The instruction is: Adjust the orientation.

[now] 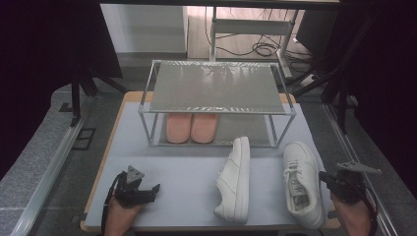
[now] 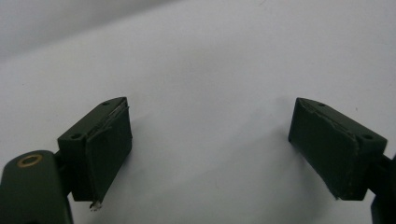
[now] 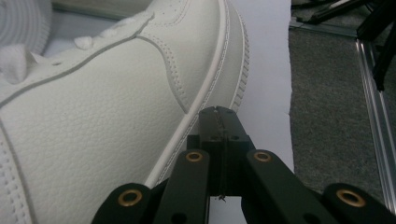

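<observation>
Right gripper: jaws pressed together, empty, tips at the outer sole of the upright white sneaker; shoe's long axis ran toward the rack. Left gripper: jaws wide, farther off.

Even overhead light falls on the pale grey desk, while the surroundings from nine to three o'clock sink into near black. Glare streaks the silvery metal rack top. The high view is soft and grainy. In the left tool view, faint shadows lie beneath the blurred black jaws.
</observation>
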A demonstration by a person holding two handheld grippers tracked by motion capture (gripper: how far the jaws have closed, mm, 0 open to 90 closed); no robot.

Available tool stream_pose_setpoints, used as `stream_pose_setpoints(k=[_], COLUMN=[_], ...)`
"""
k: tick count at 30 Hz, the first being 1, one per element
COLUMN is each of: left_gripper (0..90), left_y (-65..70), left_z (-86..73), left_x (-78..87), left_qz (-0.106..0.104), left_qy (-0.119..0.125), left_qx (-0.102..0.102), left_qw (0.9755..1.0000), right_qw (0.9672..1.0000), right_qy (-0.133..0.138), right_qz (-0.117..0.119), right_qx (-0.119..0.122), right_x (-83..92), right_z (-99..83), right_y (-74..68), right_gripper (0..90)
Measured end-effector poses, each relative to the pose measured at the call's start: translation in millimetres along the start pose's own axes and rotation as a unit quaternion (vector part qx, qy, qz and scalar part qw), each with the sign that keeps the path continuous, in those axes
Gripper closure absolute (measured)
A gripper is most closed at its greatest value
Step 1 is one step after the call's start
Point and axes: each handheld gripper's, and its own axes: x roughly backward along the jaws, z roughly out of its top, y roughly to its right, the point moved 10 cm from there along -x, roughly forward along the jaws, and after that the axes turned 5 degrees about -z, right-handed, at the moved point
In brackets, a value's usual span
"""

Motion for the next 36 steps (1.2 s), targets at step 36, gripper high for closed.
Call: stream_pose_setpoints(k=[36], left_gripper=[13.4], left_y=[0.1], left_z=[0.0], left_x=[0.0], left_qz=[0.0], left_qy=[0.0], left_qx=[0.0], left_qw=[1.0], right_qw=[0.9981], right_qy=[-0.032], right_qz=[0.018], right_qx=[-0.049], right_x=[-34.2], right_z=[-28.5], right_y=[26.8], right_gripper=[90.0])
